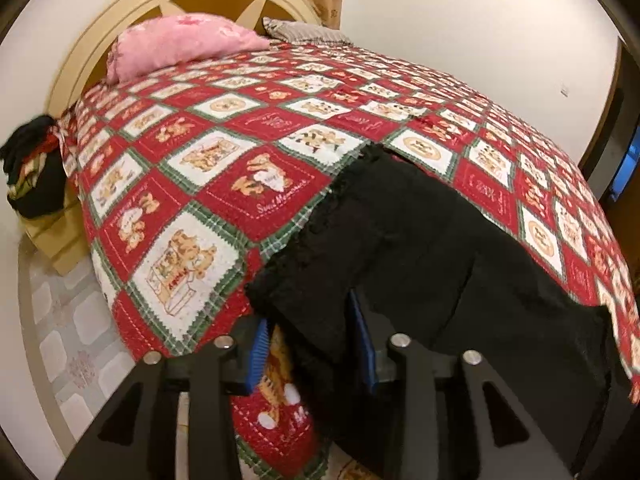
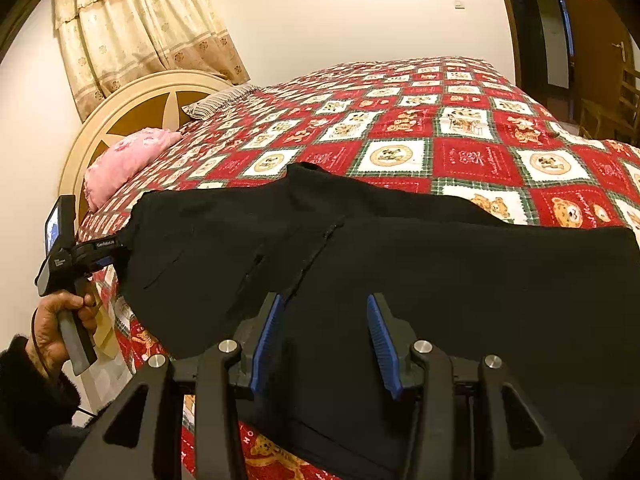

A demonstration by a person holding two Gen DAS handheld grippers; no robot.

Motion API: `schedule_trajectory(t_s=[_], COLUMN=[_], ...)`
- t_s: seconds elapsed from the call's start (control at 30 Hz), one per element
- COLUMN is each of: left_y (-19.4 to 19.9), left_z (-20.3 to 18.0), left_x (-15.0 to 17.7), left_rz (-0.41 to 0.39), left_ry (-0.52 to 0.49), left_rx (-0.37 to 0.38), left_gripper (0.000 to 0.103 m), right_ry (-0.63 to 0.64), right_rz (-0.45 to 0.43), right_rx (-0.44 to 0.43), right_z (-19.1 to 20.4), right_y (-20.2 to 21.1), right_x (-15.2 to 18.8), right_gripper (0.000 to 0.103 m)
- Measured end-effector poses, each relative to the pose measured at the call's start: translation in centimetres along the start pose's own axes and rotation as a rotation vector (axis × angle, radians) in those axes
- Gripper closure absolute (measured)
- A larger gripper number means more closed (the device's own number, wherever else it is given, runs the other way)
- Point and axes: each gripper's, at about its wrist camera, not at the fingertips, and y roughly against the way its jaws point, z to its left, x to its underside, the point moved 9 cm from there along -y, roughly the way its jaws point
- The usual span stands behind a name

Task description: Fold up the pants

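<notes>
Black pants [image 1: 420,240] lie across the near edge of the bed and hang over its side. They also fill the middle of the right wrist view [image 2: 400,260]. My left gripper [image 1: 316,344] is open with the pants' edge between its blue fingers. It also shows from the side in the right wrist view [image 2: 102,254], at the pants' left end, held by a hand. My right gripper [image 2: 326,344] is open, its blue fingers astride the pants' near edge.
The bed has a red, white and green patchwork quilt [image 1: 224,168]. A pink pillow [image 1: 180,44] and a striped pillow [image 2: 224,100] lie by the round cream headboard [image 1: 100,24]. Dark clothes [image 1: 32,168] are piled beside the bed. A tiled floor [image 1: 72,328] lies left. A doorway [image 2: 540,28] stands far right.
</notes>
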Motion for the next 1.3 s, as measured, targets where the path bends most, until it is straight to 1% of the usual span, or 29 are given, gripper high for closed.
schedule_trajectory(t_s=[0.03, 0.1, 0.17, 0.23, 0.3, 0.37, 0.4, 0.43, 0.57, 0.67, 0.8, 0.93, 1.0, 1.13, 1.2, 1.27, 1.3], left_y=[-0.2, -0.4, -0.3, -0.1, 0.4, 1.0, 1.4, 1.8, 4.3, 5.9, 8.3, 12.2, 14.8, 18.1, 19.3, 20.3, 20.8], left_z=[0.1, 0.2, 0.2, 0.3, 0.6, 0.7, 0.6, 0.3, -1.3, -3.3, -7.5, -13.0, -17.0, -23.5, -27.0, -29.6, -31.3], left_x=[0.0, 0.0, 0.0, -0.1, -0.2, -0.3, -0.5, -0.7, -2.1, -3.3, -4.5, -4.5, -3.6, -0.2, 2.9, 5.8, 7.9], left_rz=[0.007, 0.015, 0.013, 0.01, 0.007, 0.003, 0.0, -0.009, -0.064, -0.098, -0.144, -0.205, -0.245, -0.272, -0.259, -0.247, -0.25], left_ry=[0.029, 0.062, 0.058, 0.056, 0.082, 0.102, 0.103, 0.108, 0.07, 0.03, -0.06, -0.167, -0.253, -0.405, -0.501, -0.582, -0.639], left_rx=[0.013, 0.032, 0.039, 0.056, 0.096, 0.123, 0.136, 0.163, 0.187, 0.223, 0.296, 0.406, 0.48, 0.599, 0.666, 0.718, 0.746], left_gripper=[0.058, 0.057, 0.064, 0.074, 0.078, 0.08, 0.084, 0.084, 0.085, 0.085, 0.085, 0.085, 0.085, 0.085, 0.085, 0.085, 0.085], right_ry=[0.001, 0.005, 0.009, 0.009, 0.004, -0.004, -0.011, -0.016, -0.048, -0.094, -0.168, -0.236, -0.259, -0.277, -0.294, -0.315, -0.325], right_rz=[0.001, 0.0, -0.002, -0.008, -0.014, -0.022, -0.028, -0.032, -0.045, -0.045, -0.067, -0.103, -0.124, -0.167, -0.181, -0.194, -0.198], right_rx=[-0.003, -0.005, -0.009, -0.01, -0.009, -0.007, -0.007, -0.007, -0.003, 0.004, 0.012, 0.016, 0.025, 0.062, 0.085, 0.117, 0.134], right_z=[0.1, 0.2, 0.4, 0.5, 0.3, 0.1, 0.0, -0.1, -0.9, -2.0, -4.3, -7.1, -8.3, -10.8, -12.1, -13.7, -14.5], right_y=[0.0, -0.1, 0.0, 0.2, 0.4, 0.6, 0.8, 0.9, 1.3, 1.5, 2.4, 4.2, 5.3, 8.1, 9.3, 10.6, 11.3], right_x=[0.1, 0.1, 0.1, 0.1, 0.0, -0.1, -0.1, -0.2, -0.4, -0.5, -1.2, -2.4, -2.9, -3.5, -3.3, -2.7, -2.3], right_gripper=[0.057, 0.057, 0.057, 0.057, 0.057, 0.057, 0.057, 0.057, 0.057, 0.057, 0.057, 0.057, 0.057, 0.057, 0.057, 0.057, 0.057])
